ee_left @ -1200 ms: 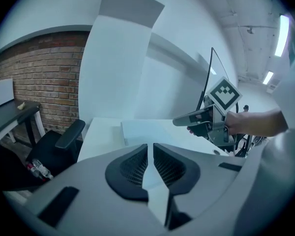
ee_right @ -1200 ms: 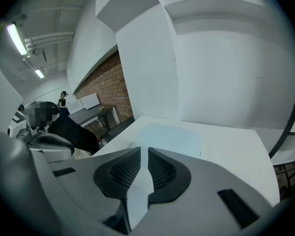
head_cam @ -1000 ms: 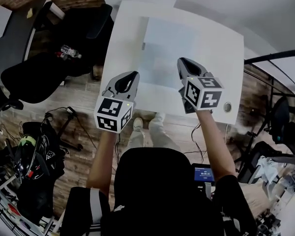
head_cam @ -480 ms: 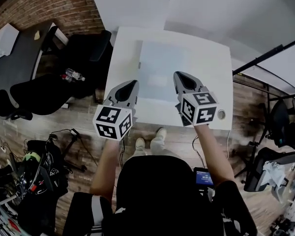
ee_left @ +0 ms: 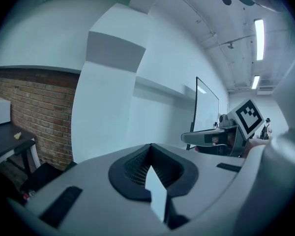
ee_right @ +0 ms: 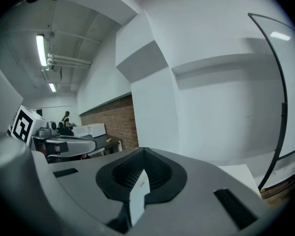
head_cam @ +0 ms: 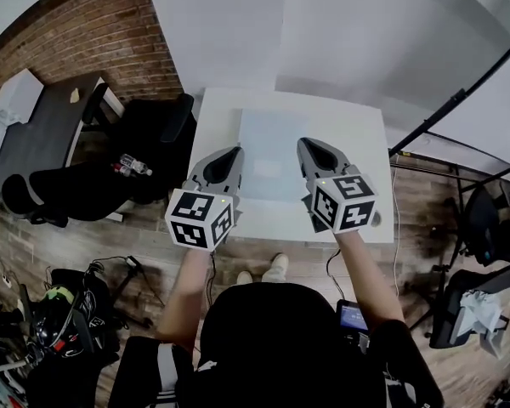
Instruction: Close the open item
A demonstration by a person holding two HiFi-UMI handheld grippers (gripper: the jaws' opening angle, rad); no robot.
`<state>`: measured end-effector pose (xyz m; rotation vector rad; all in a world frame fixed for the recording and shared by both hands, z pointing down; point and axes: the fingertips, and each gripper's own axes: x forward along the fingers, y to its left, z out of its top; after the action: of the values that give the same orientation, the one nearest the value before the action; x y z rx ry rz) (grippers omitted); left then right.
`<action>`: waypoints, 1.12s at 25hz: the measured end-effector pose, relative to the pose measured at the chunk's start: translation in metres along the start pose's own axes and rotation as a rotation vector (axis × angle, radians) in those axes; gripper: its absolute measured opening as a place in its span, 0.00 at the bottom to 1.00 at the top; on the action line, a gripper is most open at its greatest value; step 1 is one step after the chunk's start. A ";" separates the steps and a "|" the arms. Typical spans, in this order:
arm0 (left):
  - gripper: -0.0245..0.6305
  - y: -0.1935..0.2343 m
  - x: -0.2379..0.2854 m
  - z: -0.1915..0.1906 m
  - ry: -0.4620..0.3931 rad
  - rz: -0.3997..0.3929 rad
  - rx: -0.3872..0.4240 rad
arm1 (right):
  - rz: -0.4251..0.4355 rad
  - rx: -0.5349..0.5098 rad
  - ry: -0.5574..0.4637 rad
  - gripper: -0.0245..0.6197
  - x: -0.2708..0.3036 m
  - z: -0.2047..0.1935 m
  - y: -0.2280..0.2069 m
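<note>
Left tool (head_cam: 234,152), right tool (head_cam: 307,144): farther from table (head_cam: 357,134) now

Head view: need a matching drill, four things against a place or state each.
Things:
1. left gripper
2. pale grey rectangular mat
3. black office chair
4. red brick wall

Place or state:
A. lies flat on the white square table
B. fills the view's upper left corner
C. jaws shut, nothing between them
D. stands off the table's left edge

Pairs: 1-C, 2-A, 3-D, 4-B
</note>
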<state>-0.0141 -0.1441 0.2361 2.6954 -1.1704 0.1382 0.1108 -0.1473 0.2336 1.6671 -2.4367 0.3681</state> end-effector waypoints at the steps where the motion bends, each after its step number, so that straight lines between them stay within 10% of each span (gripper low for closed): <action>1: 0.06 -0.003 -0.001 0.006 -0.008 -0.003 0.011 | 0.001 -0.002 -0.015 0.10 -0.004 0.006 0.001; 28: 0.06 -0.062 -0.013 0.089 -0.146 -0.038 0.150 | 0.025 -0.082 -0.215 0.10 -0.061 0.090 0.018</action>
<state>0.0230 -0.1136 0.1382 2.8998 -1.1919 0.0244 0.1164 -0.1134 0.1285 1.7239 -2.5861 0.0944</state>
